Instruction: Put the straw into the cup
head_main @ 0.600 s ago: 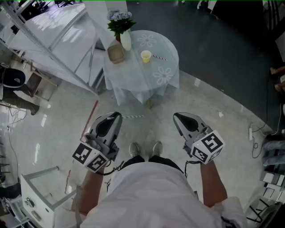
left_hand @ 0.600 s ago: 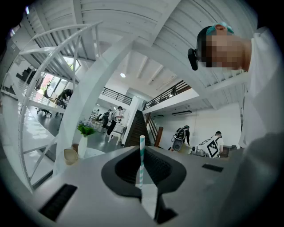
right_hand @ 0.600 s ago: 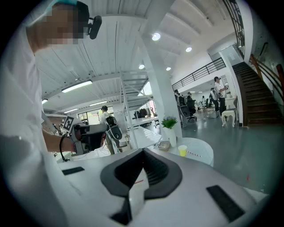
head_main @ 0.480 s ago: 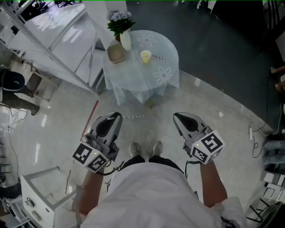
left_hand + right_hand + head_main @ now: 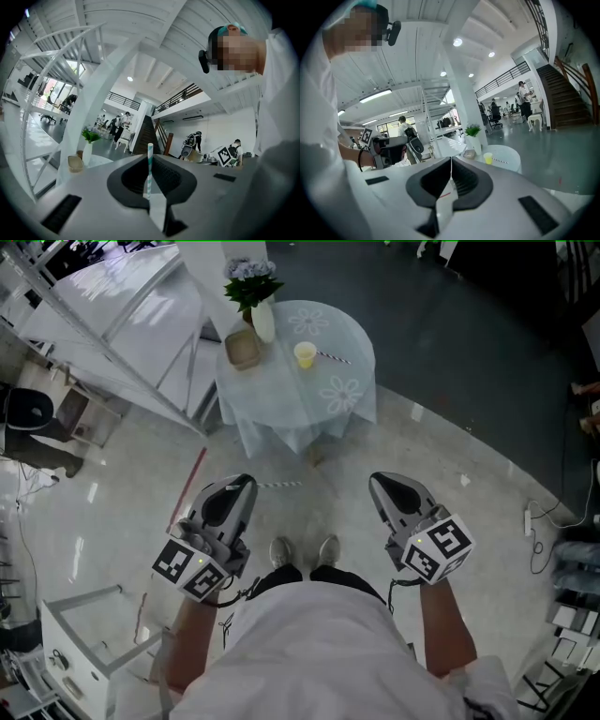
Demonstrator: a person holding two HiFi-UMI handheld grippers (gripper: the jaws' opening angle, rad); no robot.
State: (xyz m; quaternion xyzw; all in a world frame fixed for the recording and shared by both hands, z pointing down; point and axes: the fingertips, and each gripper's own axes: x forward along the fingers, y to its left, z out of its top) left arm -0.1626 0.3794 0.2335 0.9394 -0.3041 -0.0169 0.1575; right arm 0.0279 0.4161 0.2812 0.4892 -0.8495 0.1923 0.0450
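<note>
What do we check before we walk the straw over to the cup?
1. Straw pinched in the left gripper: ok.
2. Yellow cup standing upright on the table: ok.
3. Cup close enough to reach: not ok, the table is across the floor.
4. Right gripper free to help: ok, shut on nothing.
5. Cup empty inside: cannot tell.

Bright indoor light, heavy fisheye bending.
Ceiling lamps [image 5: 457, 42] glow white; the pale floor [image 5: 94, 512] carries soft glare; both gripper views curve and blacken at the corners, nearest surfaces soft.
</note>
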